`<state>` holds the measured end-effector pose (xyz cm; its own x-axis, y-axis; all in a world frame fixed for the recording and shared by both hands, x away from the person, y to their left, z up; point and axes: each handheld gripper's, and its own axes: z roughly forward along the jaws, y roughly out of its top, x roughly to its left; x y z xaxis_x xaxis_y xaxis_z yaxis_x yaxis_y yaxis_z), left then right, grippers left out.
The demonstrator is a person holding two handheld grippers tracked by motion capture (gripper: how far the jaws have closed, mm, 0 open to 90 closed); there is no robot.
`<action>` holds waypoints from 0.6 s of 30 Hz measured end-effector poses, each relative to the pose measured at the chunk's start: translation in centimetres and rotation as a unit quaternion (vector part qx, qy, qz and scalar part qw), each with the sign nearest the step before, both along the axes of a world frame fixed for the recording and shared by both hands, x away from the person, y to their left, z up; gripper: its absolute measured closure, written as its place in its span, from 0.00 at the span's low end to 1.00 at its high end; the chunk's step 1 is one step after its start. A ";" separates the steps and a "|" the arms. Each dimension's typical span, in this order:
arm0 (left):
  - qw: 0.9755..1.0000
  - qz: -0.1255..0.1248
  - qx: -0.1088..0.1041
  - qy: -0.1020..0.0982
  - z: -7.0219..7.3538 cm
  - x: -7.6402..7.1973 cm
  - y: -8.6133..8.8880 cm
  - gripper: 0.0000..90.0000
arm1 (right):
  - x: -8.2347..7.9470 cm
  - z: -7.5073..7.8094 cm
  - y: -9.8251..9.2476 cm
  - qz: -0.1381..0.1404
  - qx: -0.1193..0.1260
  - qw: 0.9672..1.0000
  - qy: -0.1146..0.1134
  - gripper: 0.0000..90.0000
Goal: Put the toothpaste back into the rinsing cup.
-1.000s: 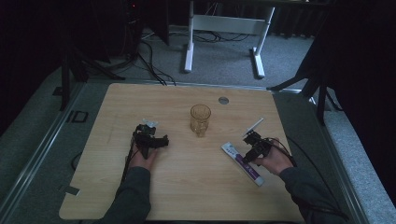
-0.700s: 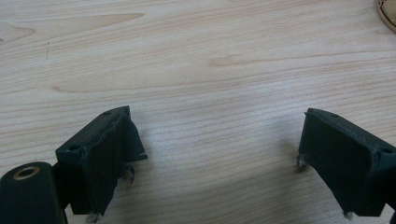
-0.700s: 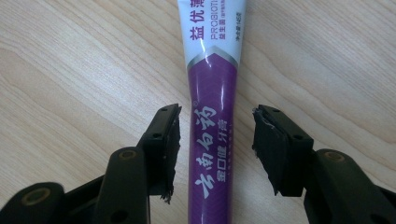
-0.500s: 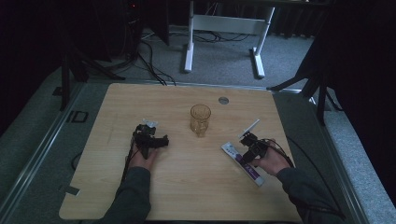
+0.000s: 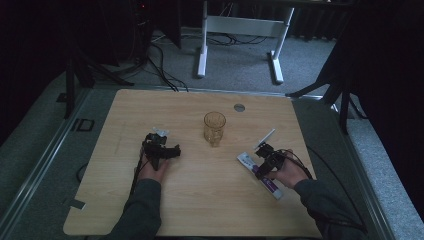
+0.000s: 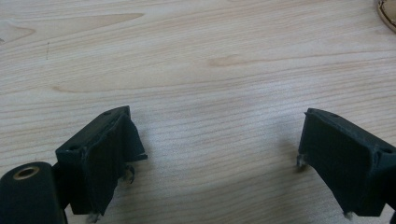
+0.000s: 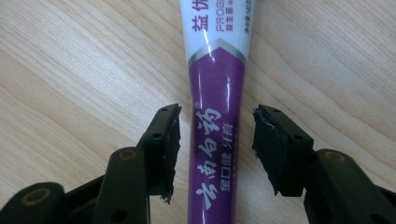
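Standing mid-table, glass cup [image 5: 214, 128], toothpaste tube [image 7: 217, 116] between R gripper [image 7: 215, 144] jaws

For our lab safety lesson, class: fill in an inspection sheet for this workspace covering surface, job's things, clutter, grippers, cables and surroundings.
Surface: wooden table, flat, with a round grommet.
Job's things: purple-and-white toothpaste tube lying flat; white stick beside it.
Clutter: amber glass upright at centre.
Grippers: right gripper open, straddling the tube without touching; left gripper open over bare wood.
Cables: one trails from each gripper; more lie on the floor beyond.
Surroundings: grey carpet, white stand legs, dark curtains.
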<state>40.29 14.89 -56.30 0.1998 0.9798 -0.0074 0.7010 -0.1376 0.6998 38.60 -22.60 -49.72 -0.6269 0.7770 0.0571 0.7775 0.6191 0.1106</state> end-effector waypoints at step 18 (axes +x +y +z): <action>1.000 0.000 0.000 0.000 0.0 0.0 0.0 0.11 | 0.1 -1.1 -0.5 -0.008 -0.008 1.000 0.015 0.56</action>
<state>40.29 14.89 -56.30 0.1998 0.9798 -0.0076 0.7009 -0.1375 0.6999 38.66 -23.13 -50.78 -0.6120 0.7884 0.0628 0.7906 0.6076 0.0764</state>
